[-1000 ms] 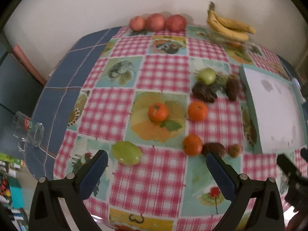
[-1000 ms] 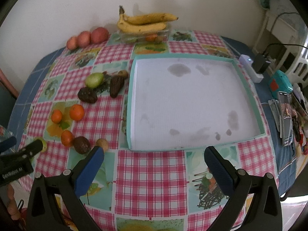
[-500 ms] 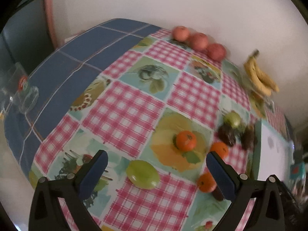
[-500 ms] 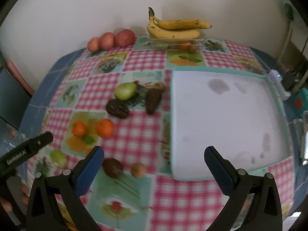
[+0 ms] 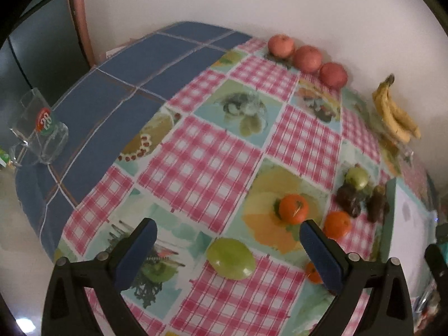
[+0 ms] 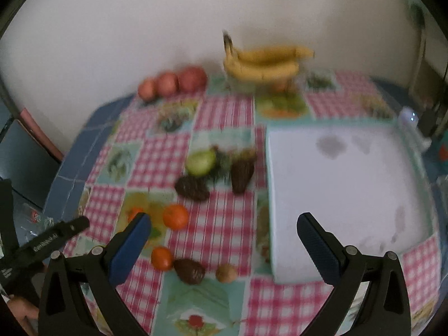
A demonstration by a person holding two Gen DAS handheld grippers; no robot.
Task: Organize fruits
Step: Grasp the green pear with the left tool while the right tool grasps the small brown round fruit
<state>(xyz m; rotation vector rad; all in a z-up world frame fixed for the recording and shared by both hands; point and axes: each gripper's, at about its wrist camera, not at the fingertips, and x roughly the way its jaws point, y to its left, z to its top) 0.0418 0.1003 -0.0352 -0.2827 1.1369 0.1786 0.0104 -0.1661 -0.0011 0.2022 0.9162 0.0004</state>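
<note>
Both grippers are just hanging over the table with nothing in them. The left gripper [image 5: 228,247] has its jaws spread wide, and a pale green fruit [image 5: 231,258] lies on the checked tablecloth [image 5: 201,165] right between the blue pads, slightly toward the right one. From that fruit, one orange [image 5: 293,208] sits at about 1 o'clock on a yellow print, another orange [image 5: 337,224] just past it at 2 o'clock, and a third orange [image 5: 314,273] peeks out behind the right pad at 3 o'clock.

The right gripper [image 6: 224,243] is spread apart too, hovering above the cloth near the white tray [image 6: 344,196], which lies at roughly 1 o'clock from it. The dark brown fruit [image 6: 189,271] and a small tan one [image 6: 226,273] lie between its fingers. That view is pretty blurry.

Way back at 12 o'clock by the wall: three reddish fruits [image 5: 307,58] in a row and the bananas [image 5: 394,117]. A glass mug [image 5: 36,131] stands at the table's left edge.
</note>
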